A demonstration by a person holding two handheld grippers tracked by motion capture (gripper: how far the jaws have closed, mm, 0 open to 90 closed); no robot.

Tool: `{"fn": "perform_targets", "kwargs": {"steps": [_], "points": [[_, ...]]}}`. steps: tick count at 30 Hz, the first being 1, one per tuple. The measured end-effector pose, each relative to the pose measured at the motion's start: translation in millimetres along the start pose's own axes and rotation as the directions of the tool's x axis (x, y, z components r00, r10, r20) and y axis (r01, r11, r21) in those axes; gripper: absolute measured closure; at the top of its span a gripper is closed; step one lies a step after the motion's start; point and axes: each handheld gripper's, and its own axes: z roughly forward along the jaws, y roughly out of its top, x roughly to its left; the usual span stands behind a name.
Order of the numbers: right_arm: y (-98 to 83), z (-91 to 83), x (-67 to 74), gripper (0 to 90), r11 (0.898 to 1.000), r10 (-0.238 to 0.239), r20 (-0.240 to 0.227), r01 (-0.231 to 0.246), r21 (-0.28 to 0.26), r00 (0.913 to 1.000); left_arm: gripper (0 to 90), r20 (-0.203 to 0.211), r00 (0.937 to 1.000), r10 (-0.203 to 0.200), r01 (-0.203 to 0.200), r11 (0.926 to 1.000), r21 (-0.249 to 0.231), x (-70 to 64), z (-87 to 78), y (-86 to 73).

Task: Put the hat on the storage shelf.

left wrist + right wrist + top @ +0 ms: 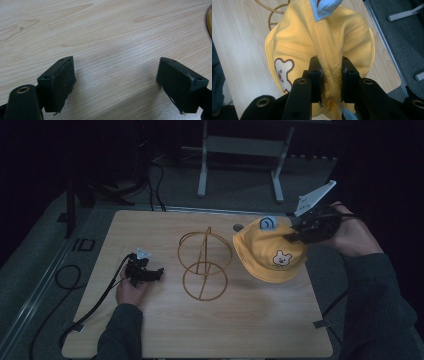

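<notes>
Here the table [165,330] carries a gold wire stand [204,265] at its middle, made of 2 rings and an upright loop. The yellow hat [267,255] is at the far right, lifted off the wood and hanging just right of the stand. The right gripper [291,238] pinches a fold of the hat's crown, jaws pressed tight on the cloth. The left gripper [159,272] rests at the near left, well apart from the stand, its jaws spread with nothing between them.

The step in hand looks like setting the hat on the stand. To do it well, I judge the hat should be carried left above the top loop, then lowered so the crown drapes over it. The free left gripper could steady the base ring, since light wire may tip.

The right gripper view shows the seam bunched between the pads [317,82] and the bear face [283,73] up close. The left gripper view shows the gap between its fingers [60,82], which the high view leaves too small to judge.
</notes>
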Motion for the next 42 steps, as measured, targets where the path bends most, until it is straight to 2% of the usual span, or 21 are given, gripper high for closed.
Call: {"fn": "perform_targets", "kwargs": {"steps": [21,42], "points": [[12.1,-1.8,-1.4,74.7,0.998,0.014,0.016,-0.013,-0.066,0.9998,15.3,0.0,1.0,0.0,0.0,1.0,0.0,0.0,0.0,0.0],[22.4,-2.1,0.0,74.7,0.993,-0.004,0.007,0.005,-0.114,1.0,15.3,0.0,1.0,0.0,0.0,1.0,0.0,0.0,0.0,0.0]]}}
